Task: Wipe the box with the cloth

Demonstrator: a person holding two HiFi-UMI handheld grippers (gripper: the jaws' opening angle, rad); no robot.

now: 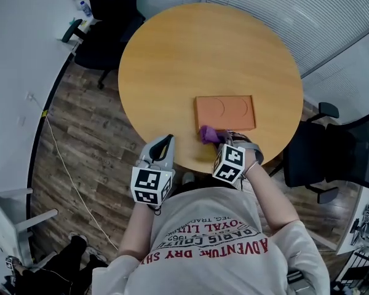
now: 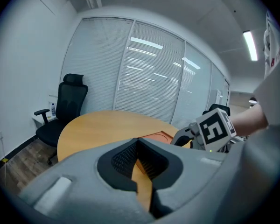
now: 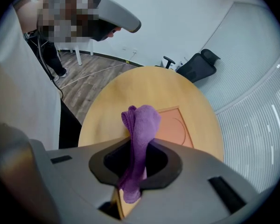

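Note:
A flat orange box (image 1: 225, 112) with two round recesses lies on the near right part of the round wooden table (image 1: 203, 54). My right gripper (image 1: 220, 137) is shut on a purple cloth (image 1: 208, 134) at the box's near left corner. In the right gripper view the cloth (image 3: 142, 121) stands up from between the jaws of this gripper (image 3: 139, 147), with the box (image 3: 175, 128) just beyond. My left gripper (image 1: 167, 139) hovers at the table's near edge, left of the box, shut and empty. In the left gripper view this gripper (image 2: 138, 142) faces the box (image 2: 159, 135).
A black office chair (image 1: 108, 28) stands beyond the table at the left, another (image 1: 346, 153) at the right. A white chair (image 1: 17, 225) and a cable (image 1: 61, 158) are on the wooden floor to the left. Blinds (image 1: 283, 5) line the far wall.

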